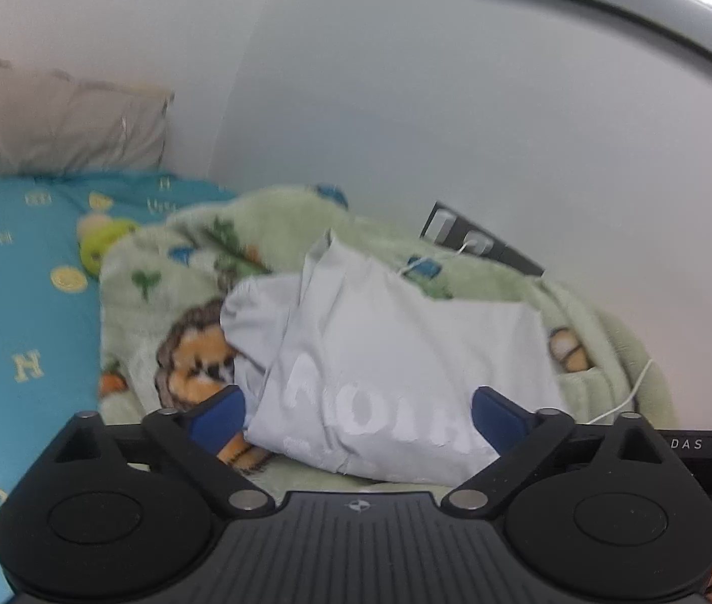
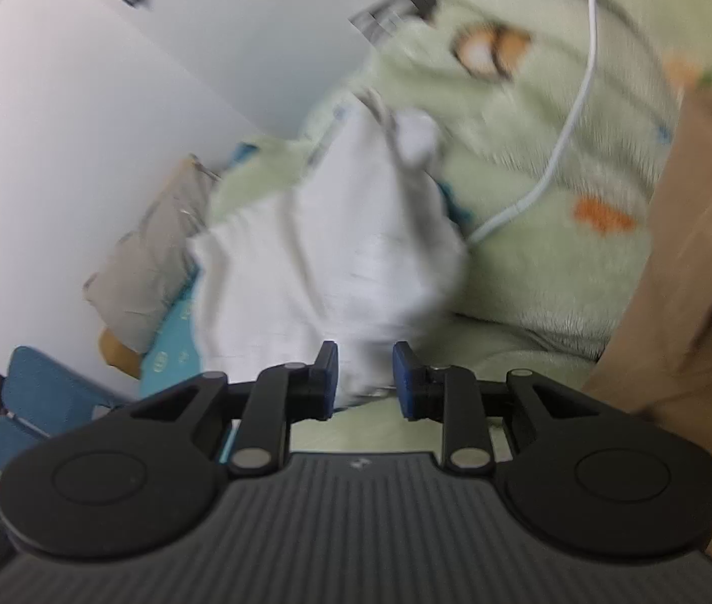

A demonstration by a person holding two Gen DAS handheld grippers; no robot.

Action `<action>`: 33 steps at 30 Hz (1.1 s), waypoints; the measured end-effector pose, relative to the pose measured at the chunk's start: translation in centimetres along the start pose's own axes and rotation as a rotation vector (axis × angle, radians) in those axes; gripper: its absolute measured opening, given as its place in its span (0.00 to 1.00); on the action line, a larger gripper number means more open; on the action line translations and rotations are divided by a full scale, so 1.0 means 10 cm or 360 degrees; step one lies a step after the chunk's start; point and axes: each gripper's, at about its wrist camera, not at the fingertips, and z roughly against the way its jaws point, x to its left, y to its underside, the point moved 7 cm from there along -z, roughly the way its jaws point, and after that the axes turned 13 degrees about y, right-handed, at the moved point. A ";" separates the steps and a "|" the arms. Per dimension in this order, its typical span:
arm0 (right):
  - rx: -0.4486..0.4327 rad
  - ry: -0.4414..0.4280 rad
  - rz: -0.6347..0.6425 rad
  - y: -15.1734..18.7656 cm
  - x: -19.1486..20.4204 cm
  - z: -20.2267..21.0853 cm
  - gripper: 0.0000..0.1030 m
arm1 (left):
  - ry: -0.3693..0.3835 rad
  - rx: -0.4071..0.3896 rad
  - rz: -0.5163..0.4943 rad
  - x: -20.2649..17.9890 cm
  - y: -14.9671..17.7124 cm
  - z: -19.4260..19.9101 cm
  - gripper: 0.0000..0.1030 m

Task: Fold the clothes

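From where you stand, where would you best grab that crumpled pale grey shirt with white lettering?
Probably the pale grey shirt by its near hem edge, coming low from the front: that edge lies loose on the green fleece blanket, already between the wide-open left gripper.

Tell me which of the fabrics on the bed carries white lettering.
The pale grey garment, bunched on the green fleece animal-print blanket, between the left gripper's open blue pads. The blanket shows cartoon animals; the turquoise bedsheet has yellow motifs.

A thin, smooth grey cloth garment (image 1: 386, 367) is lying on a fluffy green fleece blanket (image 1: 164, 272); the matt black plastic claw (image 1: 358, 418) is showing blue rubbery pads (image 1: 220, 415).
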 end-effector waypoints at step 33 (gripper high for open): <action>-0.0926 -0.0085 0.0842 0.91 0.88 2.23 0.90 | -0.0240 -0.0481 -0.0536 -1.31 0.23 2.22 1.00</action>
